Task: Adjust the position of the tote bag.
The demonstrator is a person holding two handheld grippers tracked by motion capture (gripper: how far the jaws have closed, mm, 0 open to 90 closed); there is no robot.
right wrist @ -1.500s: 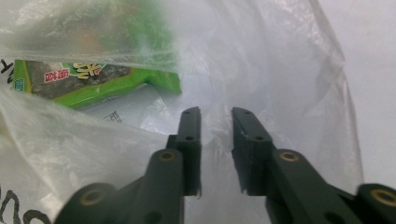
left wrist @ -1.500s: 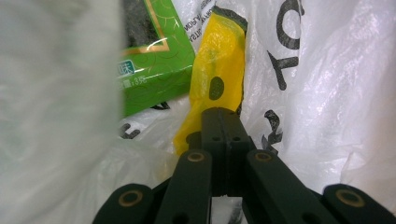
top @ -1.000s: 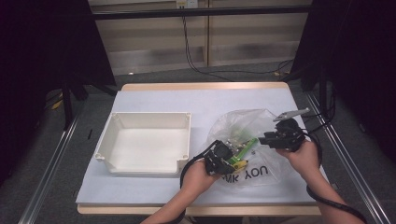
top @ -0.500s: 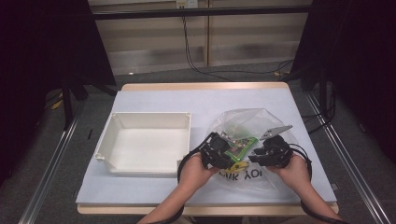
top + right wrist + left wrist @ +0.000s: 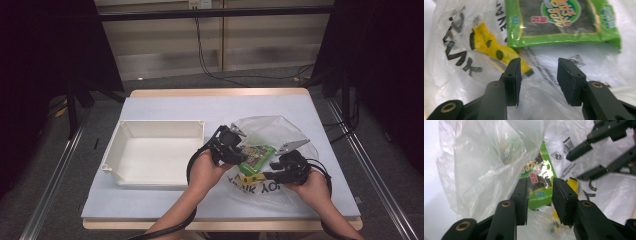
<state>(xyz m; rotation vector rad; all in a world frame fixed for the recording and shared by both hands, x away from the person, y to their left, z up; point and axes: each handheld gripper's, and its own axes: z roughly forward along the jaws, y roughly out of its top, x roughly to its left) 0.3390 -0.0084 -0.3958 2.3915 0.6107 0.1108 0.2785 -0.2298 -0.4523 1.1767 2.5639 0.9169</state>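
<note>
A green seaweed packet lies inside a clear printed plastic bag on the table's right half. A yellow wrapper lies beside it. My left gripper hovers at the bag's left edge. Its jaws have just been opening and stand apart with nothing pressed between them; the green packet shows beyond the gap, and bag film hangs to the left. My right gripper sits low over the bag's near side. Its jaws have also just been opening, over bare film.
A white, shallow tray stands on the table's left half, just left of my left hand. The other gripper's jaws show at the upper right of the left gripper view. The table's front edge runs just below both forearms.
The right hand came left and toward the table's front, down onto the bag's near side. The left gripper rose and shifted away from the front edge, and its jaws parted.
</note>
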